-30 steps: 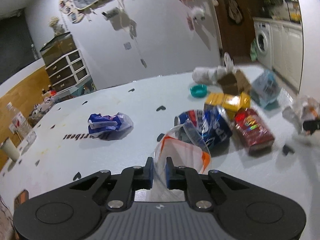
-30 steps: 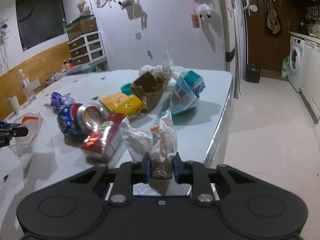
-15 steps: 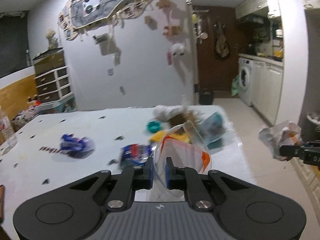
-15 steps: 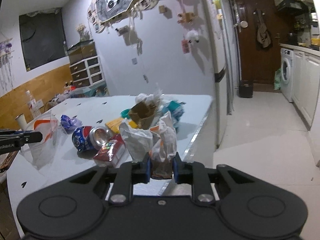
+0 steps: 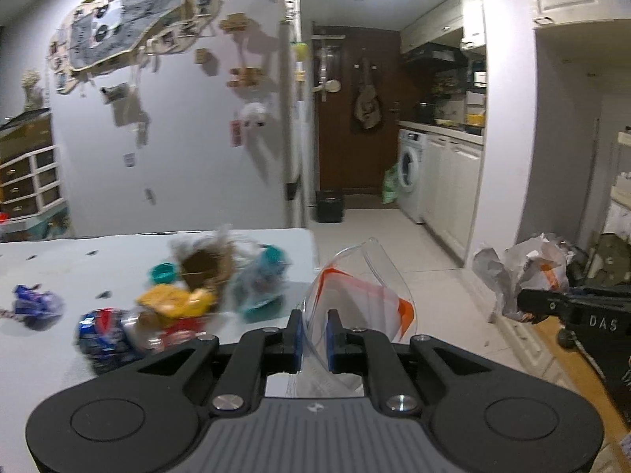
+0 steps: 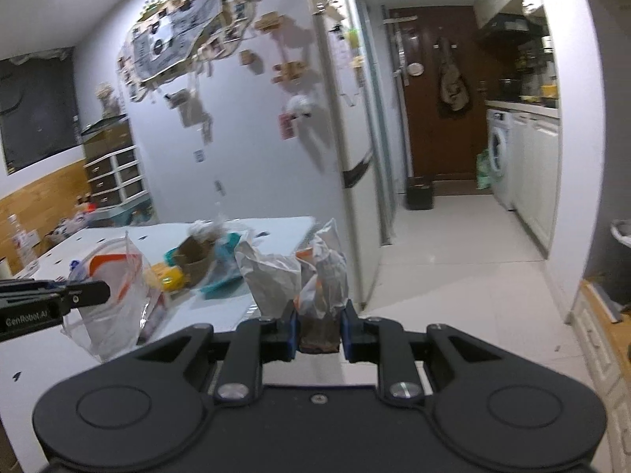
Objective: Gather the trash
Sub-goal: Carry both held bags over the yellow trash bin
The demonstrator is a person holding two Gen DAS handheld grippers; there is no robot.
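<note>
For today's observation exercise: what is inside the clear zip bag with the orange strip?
The clear zip bag with the orange strip looks empty; its lower part is hidden behind the left gripper.

Right gripper [image 6: 317,329] clamped on crumpled paper wrapper [image 6: 311,276] — raised off the table [image 6: 118,358]. Left gripper [image 6: 98,291] at frame left pinches a clear zip bag [image 6: 114,295] — remaining litter beyond.
</note>
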